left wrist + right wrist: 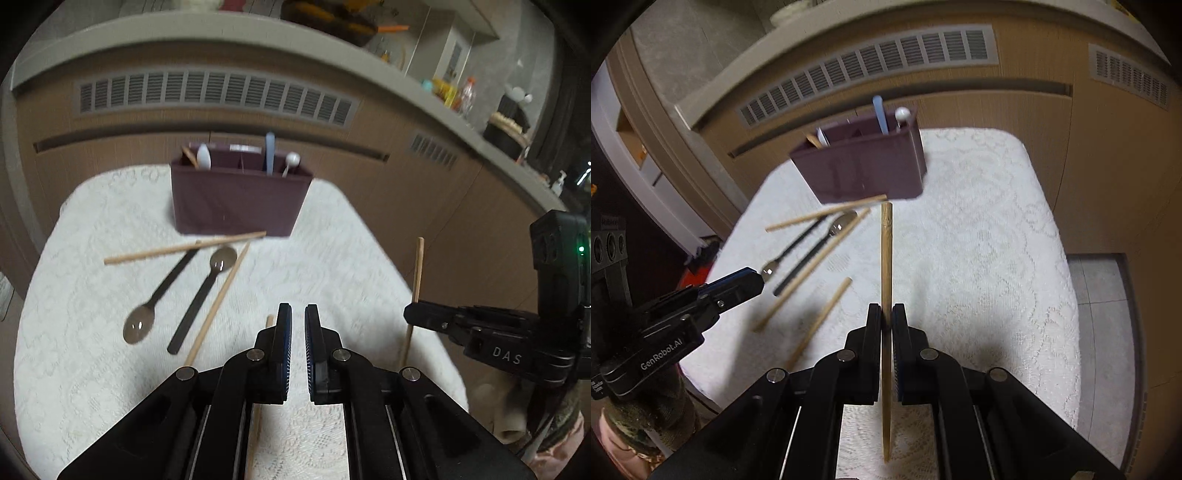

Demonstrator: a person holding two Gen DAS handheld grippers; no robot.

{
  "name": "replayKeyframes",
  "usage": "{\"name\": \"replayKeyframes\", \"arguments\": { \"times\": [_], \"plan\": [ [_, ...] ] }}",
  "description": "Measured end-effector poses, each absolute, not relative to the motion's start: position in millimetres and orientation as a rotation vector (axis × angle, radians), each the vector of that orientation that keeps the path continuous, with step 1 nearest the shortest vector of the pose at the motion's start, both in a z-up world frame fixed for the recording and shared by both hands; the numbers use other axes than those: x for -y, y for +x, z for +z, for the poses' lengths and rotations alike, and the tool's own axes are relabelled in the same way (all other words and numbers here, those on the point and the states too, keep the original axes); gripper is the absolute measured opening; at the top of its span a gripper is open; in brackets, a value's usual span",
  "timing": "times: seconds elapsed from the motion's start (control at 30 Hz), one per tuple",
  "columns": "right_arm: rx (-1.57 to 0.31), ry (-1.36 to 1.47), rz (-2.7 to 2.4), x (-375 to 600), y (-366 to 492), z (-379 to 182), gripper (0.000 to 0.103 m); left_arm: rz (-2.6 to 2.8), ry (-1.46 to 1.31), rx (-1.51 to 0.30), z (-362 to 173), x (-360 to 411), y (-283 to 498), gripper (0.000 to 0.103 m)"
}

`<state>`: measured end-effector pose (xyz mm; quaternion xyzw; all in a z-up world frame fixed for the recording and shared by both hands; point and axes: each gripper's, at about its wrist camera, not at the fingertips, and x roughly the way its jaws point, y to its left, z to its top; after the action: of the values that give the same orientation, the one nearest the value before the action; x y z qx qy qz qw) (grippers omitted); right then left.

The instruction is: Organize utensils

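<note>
White lace cloth (979, 229) covered the worktop. Right gripper (886, 317) clamped an upright wooden chopstick (886, 251) between shut fingers. Left gripper (298, 325) was nearly closed and empty. Other chopsticks (184, 249) and two dark spoons (207, 291) lay before a maroon utensil holder (236, 199) at the back

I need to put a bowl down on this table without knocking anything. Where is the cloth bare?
Bare cloth runs from the right of the purple holder to the near right edge. The left half is crowded: two spoons and loose chopsticks crisscross in front of the holder.
</note>
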<state>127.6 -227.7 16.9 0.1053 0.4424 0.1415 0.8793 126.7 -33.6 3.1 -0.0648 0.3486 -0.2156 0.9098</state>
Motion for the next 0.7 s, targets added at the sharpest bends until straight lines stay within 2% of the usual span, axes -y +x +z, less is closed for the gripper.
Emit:
{"name": "replayKeyframes", "arguments": {
  "times": [0.2, 0.4, 0.53, 0.57, 0.63, 0.7],
  "plan": [
    [-0.850, 0.200, 0.294, 222, 121, 45, 0.007, -0.461, -0.086, -0.725, 14, 30, 127, 0.008],
    [-0.819, 0.183, 0.308, 217, 111, 56, 0.007, -0.414, 0.161, -0.969, -42, 62, 150, 0.012],
    [-0.821, 0.169, 0.314, 218, 108, 54, 0.007, -0.386, 0.215, -1.048, -70, 73, 162, 0.015],
    [-0.824, 0.162, 0.312, 217, 108, 53, 0.007, -0.378, 0.229, -1.068, -76, 76, 165, 0.016],
    [-0.846, 0.137, 0.308, 216, 112, 45, 0.007, -0.365, 0.249, -1.107, -87, 80, 171, 0.031],
    [-0.872, 0.114, 0.304, 216, 118, 34, 0.010, -0.347, 0.264, -1.102, -92, 82, 172, 0.036]
  ]
}}
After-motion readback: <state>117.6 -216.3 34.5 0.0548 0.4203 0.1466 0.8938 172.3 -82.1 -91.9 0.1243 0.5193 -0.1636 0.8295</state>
